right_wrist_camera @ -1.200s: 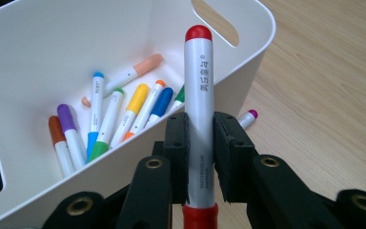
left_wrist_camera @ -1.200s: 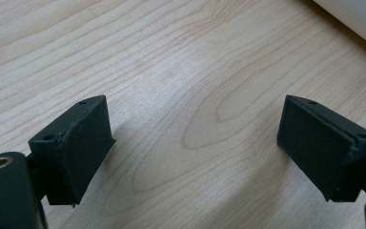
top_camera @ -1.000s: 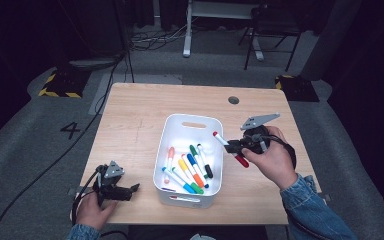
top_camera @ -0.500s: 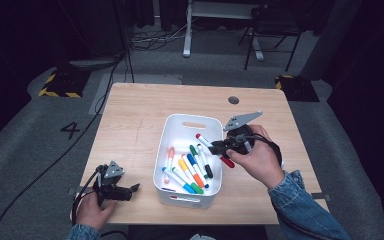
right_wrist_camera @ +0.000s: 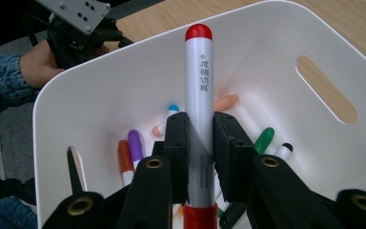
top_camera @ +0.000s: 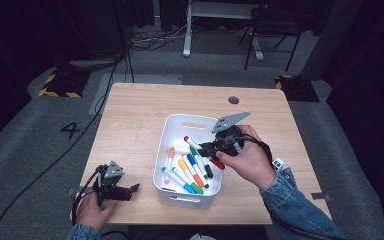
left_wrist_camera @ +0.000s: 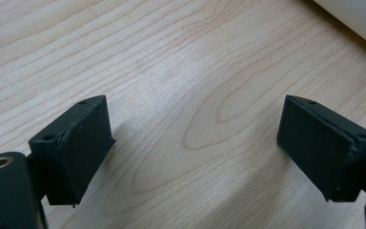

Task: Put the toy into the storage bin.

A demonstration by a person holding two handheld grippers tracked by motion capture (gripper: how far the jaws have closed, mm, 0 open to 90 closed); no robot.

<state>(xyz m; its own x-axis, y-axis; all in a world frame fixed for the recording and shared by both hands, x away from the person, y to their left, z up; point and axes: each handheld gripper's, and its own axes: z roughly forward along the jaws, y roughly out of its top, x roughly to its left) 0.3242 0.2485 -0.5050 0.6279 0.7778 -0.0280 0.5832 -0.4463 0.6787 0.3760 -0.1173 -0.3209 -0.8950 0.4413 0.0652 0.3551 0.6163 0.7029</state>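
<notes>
Right gripper view: the right gripper [right_wrist_camera: 201, 143] pinches a red-capped marker [right_wrist_camera: 198, 95] above the white bin [right_wrist_camera: 100, 90]; the left gripper [left_wrist_camera: 195, 152] rests spread, holding nothing.

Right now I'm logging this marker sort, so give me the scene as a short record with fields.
Held: red marker
Holder: right gripper, shut on its barrel
Marker place: over the white bin, above the other markers
Left gripper: open, nothing between the jaws, low over the table near its front left corner
Bin: on the table, several markers inside
</notes>
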